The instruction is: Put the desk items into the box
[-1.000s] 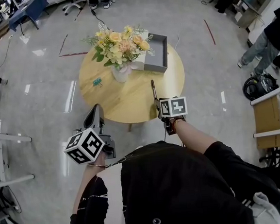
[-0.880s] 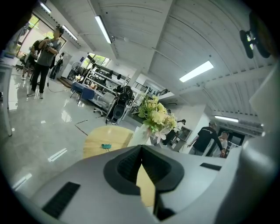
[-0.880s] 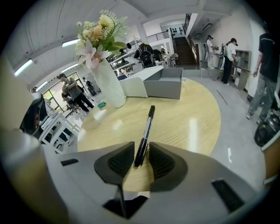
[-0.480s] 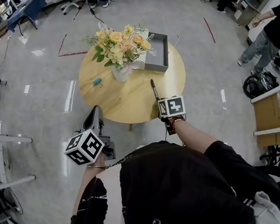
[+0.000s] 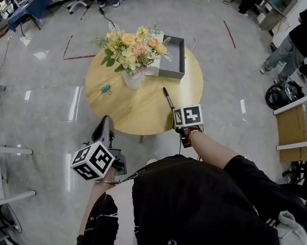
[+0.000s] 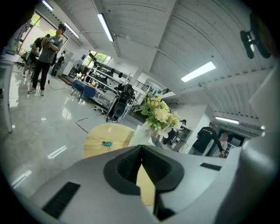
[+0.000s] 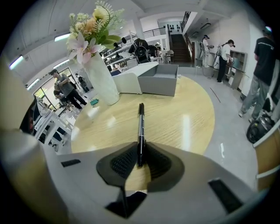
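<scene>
Pen [image 7: 140, 127]: flat along the round wooden table [image 5: 142, 117], far end pointing toward the box [image 5: 171, 74], near end pinched in the right gripper [image 7: 140, 155]. Jaws just closing in from wide apart, now snug against the barrel on both sides, with nothing else caught in between. Means pickup as good as made (a seemingly centred hold, though only on the last stretch of the barrel, so likely to droop or swing once raised). Not visibly off the wood yet, judging by both the head view and the right gripper view.

Calls next for a lift and a carry across the table to the grey box, open-topped and sitting at the far edge, well apart from the pen. Worth minding on the way: vase of flowers [image 5: 132, 78] just beside the box on its left, tall and bushy enough to snag a long pen held by one end.

Further out, a small teal clip [image 5: 106, 89] alone on the left part of the table, probably one more item bound for the box. Left gripper [image 5: 105, 130] held low off the near-left edge of the table, jaws shut together on nothing, idle for now. No items visible inside the box from the head view, so hardly begun overall
</scene>
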Demonstrator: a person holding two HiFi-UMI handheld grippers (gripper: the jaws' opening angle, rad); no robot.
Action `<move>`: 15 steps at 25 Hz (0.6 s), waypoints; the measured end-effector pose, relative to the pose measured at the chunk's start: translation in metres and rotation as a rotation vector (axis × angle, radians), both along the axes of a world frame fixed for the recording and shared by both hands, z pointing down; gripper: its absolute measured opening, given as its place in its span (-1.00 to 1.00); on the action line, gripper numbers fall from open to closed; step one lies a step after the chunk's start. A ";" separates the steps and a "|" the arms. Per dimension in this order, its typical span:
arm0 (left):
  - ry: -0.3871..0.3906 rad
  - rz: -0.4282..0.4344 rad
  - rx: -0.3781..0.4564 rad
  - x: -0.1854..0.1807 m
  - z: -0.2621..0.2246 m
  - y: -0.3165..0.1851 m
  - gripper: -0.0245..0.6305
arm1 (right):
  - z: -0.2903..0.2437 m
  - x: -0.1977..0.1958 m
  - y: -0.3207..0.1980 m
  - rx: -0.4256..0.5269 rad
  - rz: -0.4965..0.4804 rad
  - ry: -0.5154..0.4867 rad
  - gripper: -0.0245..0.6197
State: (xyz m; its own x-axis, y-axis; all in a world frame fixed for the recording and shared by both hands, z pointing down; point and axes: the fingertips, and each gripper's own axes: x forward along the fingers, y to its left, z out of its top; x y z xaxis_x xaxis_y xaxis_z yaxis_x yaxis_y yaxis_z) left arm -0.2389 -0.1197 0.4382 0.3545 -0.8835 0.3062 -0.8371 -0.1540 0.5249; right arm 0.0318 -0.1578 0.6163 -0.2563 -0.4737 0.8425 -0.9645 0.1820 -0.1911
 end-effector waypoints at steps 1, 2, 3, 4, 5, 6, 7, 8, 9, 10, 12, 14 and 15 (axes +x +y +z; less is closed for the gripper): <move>0.001 0.001 -0.003 0.001 0.001 0.000 -0.90 | 0.000 0.000 0.000 -0.004 0.002 -0.007 -0.72; 0.002 0.001 -0.007 0.001 0.003 -0.001 -0.90 | 0.000 0.000 0.000 -0.008 0.003 -0.012 -0.72; 0.004 0.003 -0.011 0.003 0.005 0.000 -0.90 | 0.001 0.000 0.001 -0.012 0.002 -0.016 -0.72; 0.006 0.006 -0.015 0.005 0.007 0.000 -0.90 | 0.001 0.001 0.002 -0.016 0.002 -0.019 -0.72; 0.007 0.010 -0.019 0.007 0.008 0.000 -0.90 | 0.001 0.001 0.003 -0.019 0.004 -0.022 -0.72; 0.006 0.014 -0.022 0.008 0.009 0.000 -0.90 | 0.001 0.001 0.003 -0.022 0.006 -0.026 -0.72; 0.006 0.019 -0.024 0.010 0.010 -0.001 -0.90 | 0.001 0.000 0.002 -0.025 0.009 -0.030 -0.72; 0.005 0.025 -0.027 0.012 0.011 -0.002 -0.90 | 0.000 0.000 0.002 -0.027 0.012 -0.035 -0.72; 0.004 0.031 -0.029 0.015 0.012 -0.004 -0.90 | 0.000 0.001 0.002 -0.028 0.016 -0.042 -0.72; 0.004 0.038 -0.031 0.018 0.013 -0.005 -0.90 | -0.001 0.002 0.002 -0.029 0.023 -0.051 -0.72; 0.002 0.052 -0.036 0.023 0.015 -0.008 -0.90 | -0.003 0.004 0.004 -0.030 0.044 -0.082 -0.72; 0.002 0.066 -0.041 0.028 0.017 -0.011 -0.90 | -0.004 0.005 0.008 -0.031 0.072 -0.119 -0.72; 0.002 0.074 -0.044 0.031 0.018 -0.012 -0.90 | -0.005 0.006 0.010 -0.031 0.083 -0.133 -0.72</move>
